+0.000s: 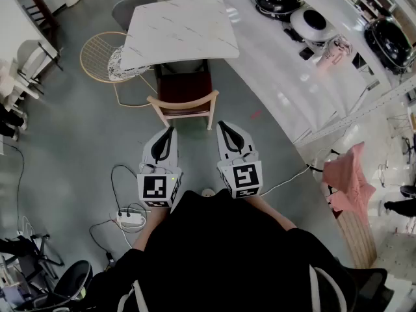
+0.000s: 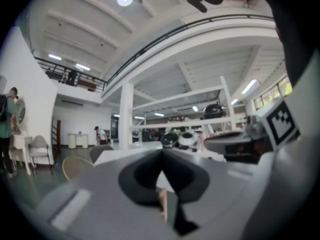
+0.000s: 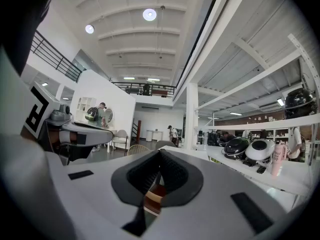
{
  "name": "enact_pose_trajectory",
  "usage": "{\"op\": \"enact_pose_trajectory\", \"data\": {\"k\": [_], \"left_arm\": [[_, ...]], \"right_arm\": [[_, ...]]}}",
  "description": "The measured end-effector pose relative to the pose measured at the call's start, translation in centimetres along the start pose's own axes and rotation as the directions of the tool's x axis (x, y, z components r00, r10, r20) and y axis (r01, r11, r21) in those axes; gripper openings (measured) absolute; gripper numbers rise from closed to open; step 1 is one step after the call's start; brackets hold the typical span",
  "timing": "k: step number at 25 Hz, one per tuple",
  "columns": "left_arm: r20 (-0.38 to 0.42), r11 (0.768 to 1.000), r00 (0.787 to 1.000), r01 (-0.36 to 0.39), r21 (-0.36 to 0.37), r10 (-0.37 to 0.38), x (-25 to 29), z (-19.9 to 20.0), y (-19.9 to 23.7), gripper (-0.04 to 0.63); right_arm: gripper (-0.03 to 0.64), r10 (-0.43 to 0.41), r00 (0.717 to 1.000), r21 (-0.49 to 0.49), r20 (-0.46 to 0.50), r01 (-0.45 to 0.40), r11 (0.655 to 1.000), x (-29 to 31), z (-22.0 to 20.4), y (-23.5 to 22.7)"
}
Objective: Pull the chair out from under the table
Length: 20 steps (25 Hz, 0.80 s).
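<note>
- Wire seat (image 1: 103, 57): round and empty, left of the chair and close beside it. Judged a snag risk if the pull drifts leftward.
- Power strip (image 1: 132, 220): on the floor with trailing cables, well back from the chair on its left. Step backward with care.
- Left gripper (image 1: 170, 131): jaws clenched together with nothing between them. It is level, near the left end of the chair's back rail and not touching it. It must open before it can take the rail.
- Chair (image 1: 184, 93): wooden frame with a dark red seat. The front of the seat is tucked under the table (image 1: 175, 31), and the curved back rail faces the person. Best taken at both ends of the rail.
- Right gripper (image 1: 221, 125): jaws also clenched and empty. It is level, near the right end of the chair's back rail and clear of it. Open it, then clamp the rail.
- Pull, as judged: straight back with both sides even, so the legs stay clear of the table's base.
- Counter (image 1: 292, 90): long and white with appliances on it, right of the chair and well apart.
</note>
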<state>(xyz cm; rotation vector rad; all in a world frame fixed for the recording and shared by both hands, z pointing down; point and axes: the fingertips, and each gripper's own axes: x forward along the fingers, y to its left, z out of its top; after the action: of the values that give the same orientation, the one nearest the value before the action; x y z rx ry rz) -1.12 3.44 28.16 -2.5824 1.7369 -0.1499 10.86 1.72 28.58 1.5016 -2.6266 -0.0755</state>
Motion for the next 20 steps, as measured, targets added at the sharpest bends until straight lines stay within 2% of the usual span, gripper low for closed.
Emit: {"op": "enact_pose_trajectory", "data": {"k": [10,16,20], "left_arm": [[-0.014,1.000,1.000,-0.020,-0.016,0.019,1.1,-1.9,-0.1,0.006],[-0.023,1.000,1.000,-0.019,-0.016,0.019,4.8,-3.2,3.3,0.006],[-0.048,1.000,0.999,0.012,0.008,-0.012,8.5,-4.9,6.2,0.006]], "right_arm": [[0.023,0.029,0.999,0.014,0.018,-0.030,0.999,1.3,-1.1,-1.4],[0.023,0.030,1.000,0.002,0.005,-0.030,1.000,6.0,-2.4,-2.5],[0.023,0.011,1.000,0.004,-0.020,-0.011,1.000,10.8,-3.6,-3.9]]}}
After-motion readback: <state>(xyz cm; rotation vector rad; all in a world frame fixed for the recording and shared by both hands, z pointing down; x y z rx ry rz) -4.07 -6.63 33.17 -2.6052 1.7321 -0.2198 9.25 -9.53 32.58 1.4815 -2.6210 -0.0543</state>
